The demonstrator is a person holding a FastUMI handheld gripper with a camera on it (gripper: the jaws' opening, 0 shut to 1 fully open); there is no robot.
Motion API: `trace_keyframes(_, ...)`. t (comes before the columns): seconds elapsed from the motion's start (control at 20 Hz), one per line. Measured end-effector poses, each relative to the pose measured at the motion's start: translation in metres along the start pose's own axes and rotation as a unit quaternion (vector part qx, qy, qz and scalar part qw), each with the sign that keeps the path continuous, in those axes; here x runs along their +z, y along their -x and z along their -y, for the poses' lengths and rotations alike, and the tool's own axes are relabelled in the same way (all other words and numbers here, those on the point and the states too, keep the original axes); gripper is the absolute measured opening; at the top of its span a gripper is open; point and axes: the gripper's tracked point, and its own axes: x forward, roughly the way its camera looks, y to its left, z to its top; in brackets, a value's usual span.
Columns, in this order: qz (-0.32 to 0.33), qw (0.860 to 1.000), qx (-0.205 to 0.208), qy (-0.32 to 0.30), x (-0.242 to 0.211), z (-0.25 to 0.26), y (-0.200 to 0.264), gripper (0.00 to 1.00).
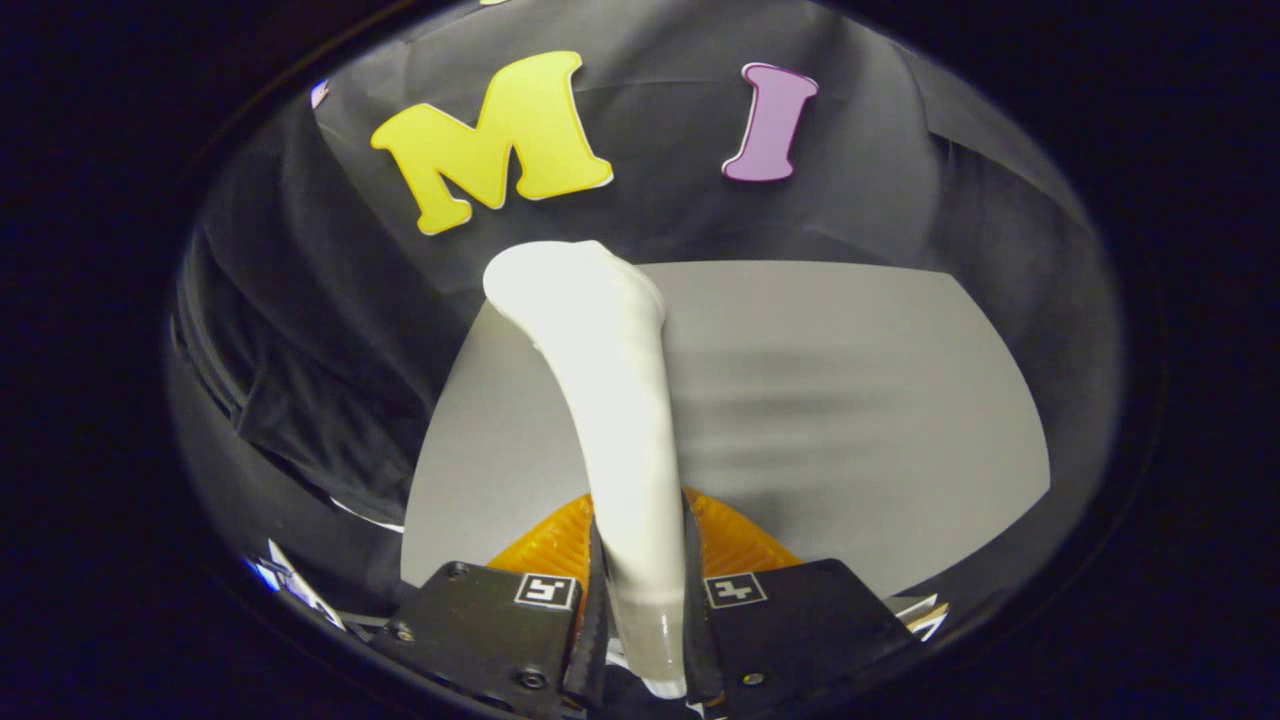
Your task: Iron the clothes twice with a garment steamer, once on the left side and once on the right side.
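gripper view: we've got the gripper (640,600) pinching the steamer (612,400) by its handle, both fingers pressed on it, one on each side. the white steamer runs straight out ahead of the fingers, leans a bit left and flares into its head at the far end. under and beyond it we see the grey garment (850,400) spread flat, smooth except for a few soft ripples. the steamer head sits over the garment's far left edge, can't tell if it touches. something orange and ribbed (735,540) peeks out just ahead of the fingers. black cloth wall (300,330) hangs behind and to the left.
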Motion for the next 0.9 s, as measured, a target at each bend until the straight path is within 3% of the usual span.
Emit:
trace_keyframes(0.4, 0.051, 0.998, 0.010, -0.030, -0.013, -0.013, 0.050, 0.33)
trace_keyframes(0.9, 0.130, 0.991, 0.025, -0.025, -0.025, -0.078, 0.133, 0.33)
